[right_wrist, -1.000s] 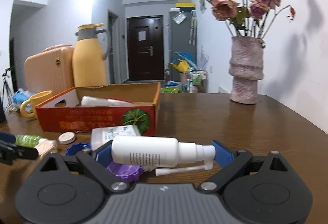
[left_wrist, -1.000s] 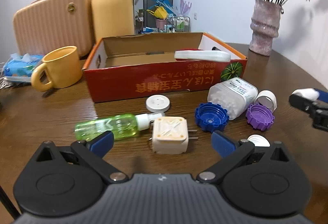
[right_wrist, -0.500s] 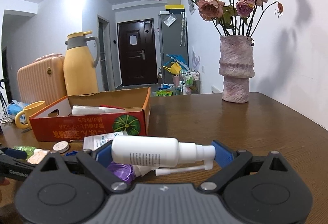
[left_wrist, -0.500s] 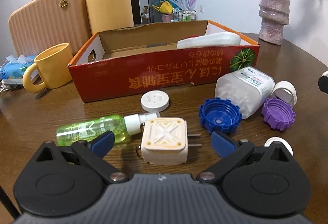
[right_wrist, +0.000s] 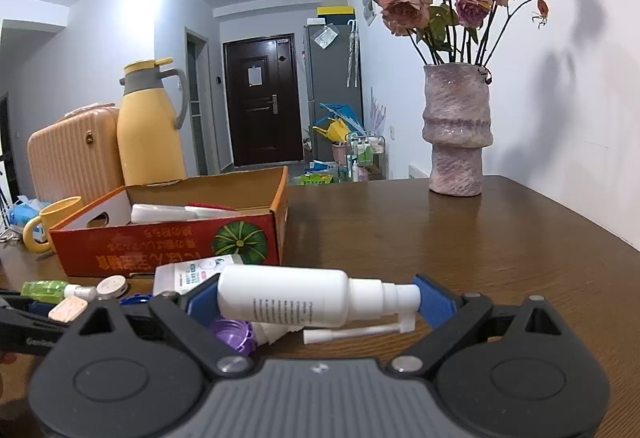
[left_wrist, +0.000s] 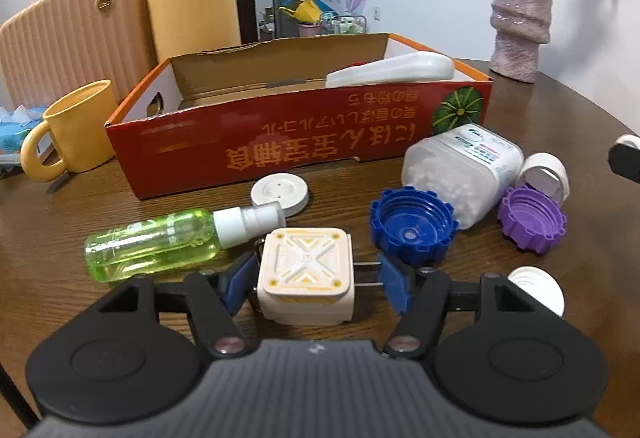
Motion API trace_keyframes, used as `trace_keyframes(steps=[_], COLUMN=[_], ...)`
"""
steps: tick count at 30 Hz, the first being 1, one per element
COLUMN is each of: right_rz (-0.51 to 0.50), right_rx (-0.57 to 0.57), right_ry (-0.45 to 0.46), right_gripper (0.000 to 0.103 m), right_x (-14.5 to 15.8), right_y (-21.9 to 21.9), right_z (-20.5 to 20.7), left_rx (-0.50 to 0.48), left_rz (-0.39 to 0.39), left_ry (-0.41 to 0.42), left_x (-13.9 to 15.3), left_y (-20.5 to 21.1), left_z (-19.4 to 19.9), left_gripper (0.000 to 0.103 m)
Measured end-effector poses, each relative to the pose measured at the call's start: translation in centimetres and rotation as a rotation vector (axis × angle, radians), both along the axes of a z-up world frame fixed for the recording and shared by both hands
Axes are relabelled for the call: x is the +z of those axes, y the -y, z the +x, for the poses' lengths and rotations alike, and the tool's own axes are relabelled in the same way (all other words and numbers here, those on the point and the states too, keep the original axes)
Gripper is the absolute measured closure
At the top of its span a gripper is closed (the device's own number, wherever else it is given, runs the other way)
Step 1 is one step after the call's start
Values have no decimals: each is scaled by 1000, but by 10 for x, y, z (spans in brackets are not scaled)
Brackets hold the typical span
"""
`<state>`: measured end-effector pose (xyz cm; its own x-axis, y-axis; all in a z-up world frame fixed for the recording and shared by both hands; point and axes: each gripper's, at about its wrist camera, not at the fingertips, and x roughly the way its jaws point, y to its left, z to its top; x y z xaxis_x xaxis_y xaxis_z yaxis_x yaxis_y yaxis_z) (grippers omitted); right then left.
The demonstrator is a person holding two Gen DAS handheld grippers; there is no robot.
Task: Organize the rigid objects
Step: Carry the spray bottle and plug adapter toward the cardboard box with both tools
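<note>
**A:** Jaws on the left gripper were closing around the cream plug adapter, which lay flat on the table just in front of the red cardboard box. Left pad looked at or almost at the adapter's side; right pad was at the tips of the two metal prongs, clear of the body. No firm squeeze visible yet.

**B:** How would it handle?

**A:** My read: stiff plastic block, light, not fragile. Flat side faces were the place to take it. A grip across the prongs would be narrow and smooth, so it could pivot or slip. Better to seat deeper so the pad met the body.

**B:** Neighbours?

**A:** Green spray bottle lay on its side, its white nozzle just beside the adapter's far left corner. Blue screw cap sat near the right pad. Either could get nudged.

**B:** Right side?

**A:** Right gripper was clamped end to end on a white nasal spray bottle, lying crosswise and held above the table. Light, rigid, smooth round wall, so I'd call it slippery. The thin nozzle arm hanging below looked like the weak part. Box was to its left with white items already inside.
</note>
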<state>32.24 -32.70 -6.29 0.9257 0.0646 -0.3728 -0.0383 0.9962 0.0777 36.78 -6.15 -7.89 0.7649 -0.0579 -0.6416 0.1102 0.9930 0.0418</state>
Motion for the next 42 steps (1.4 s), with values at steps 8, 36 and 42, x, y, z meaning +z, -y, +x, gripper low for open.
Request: trace_keyframes(steps=[8, 36, 42], right_rz=[2, 32, 28], right_rx=[-10, 141, 156], right_ry=[31, 134, 153], right_gripper=[6, 6, 6], right_x=[0, 58, 72], right_y=[1, -60, -80], right_z=[-3, -2, 15], left_rx=[-23, 59, 96], left_rz=[-9, -122, -154], left_ry=[19, 256, 285], left_x=[4, 90, 105], left_y=[0, -40, -48], left_z=[-10, -53, -38], left_gripper=[37, 37, 37])
